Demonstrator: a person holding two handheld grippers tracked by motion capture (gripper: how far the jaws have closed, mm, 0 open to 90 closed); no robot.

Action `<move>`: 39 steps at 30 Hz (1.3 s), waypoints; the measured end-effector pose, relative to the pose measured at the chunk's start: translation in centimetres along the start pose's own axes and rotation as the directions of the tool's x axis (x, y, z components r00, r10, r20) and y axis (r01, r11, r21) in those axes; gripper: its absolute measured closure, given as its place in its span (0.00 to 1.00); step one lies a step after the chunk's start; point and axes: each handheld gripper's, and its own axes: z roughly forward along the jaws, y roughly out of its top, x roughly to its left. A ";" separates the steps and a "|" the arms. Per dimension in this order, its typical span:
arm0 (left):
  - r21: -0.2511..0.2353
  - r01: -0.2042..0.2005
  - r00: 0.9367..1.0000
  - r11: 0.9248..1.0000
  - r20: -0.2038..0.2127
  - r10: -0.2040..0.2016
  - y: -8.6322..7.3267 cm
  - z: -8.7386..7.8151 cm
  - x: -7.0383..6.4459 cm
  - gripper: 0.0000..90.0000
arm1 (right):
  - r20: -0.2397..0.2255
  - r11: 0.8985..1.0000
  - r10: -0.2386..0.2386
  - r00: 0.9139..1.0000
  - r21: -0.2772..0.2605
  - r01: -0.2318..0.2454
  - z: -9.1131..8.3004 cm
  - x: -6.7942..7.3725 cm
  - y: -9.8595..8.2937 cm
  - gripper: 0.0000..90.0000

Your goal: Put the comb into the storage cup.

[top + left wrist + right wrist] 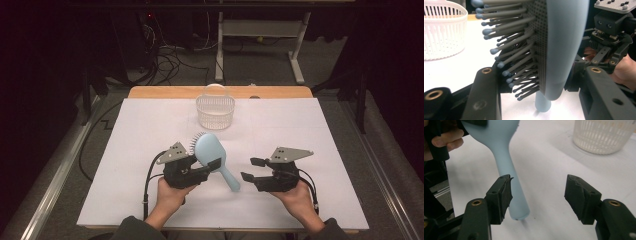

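starting nearest the person, two hands come in from the bottom edge of the high view, one on each tool. the left gripper point(212, 165) has its jaws clamped on the paddle head of a light blue hairbrush point(211, 149), one jaw on the bristle face and the other on the smooth back, which is easy to see in the left gripper view where the bristles point(509, 47) stick out sideways past the jaw. holding it by the wide head probably makes sense because that leaves the handle point(229, 177) free, pointing down and toward the right side with its tip about at the white table cover point(320, 130), though it's hard to tell if it actually touches.

the right gripper point(252, 169) sits just beside that handle with its jaws spread wide and nothing between them. in the right gripper view the handle point(511, 185) runs down right beside one pad point(505, 195), not between the two, so it looks lined up for a handover or a second grip but isn't there yet.

farther back, well apart from both tools, a white slatted basket point(215, 111) stands upright near the table's far edge. that seems the likely spot for the brush, and it's open on top, so it's an easy drop.
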 end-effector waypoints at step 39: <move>-0.011 0.003 0.999 1.000 -0.047 -0.004 0.8 -1.0 0.6 0.57 | 0.169 0.978 0.148 0.975 -0.174 -0.118 -7.2 -4.5 -7.3 0.32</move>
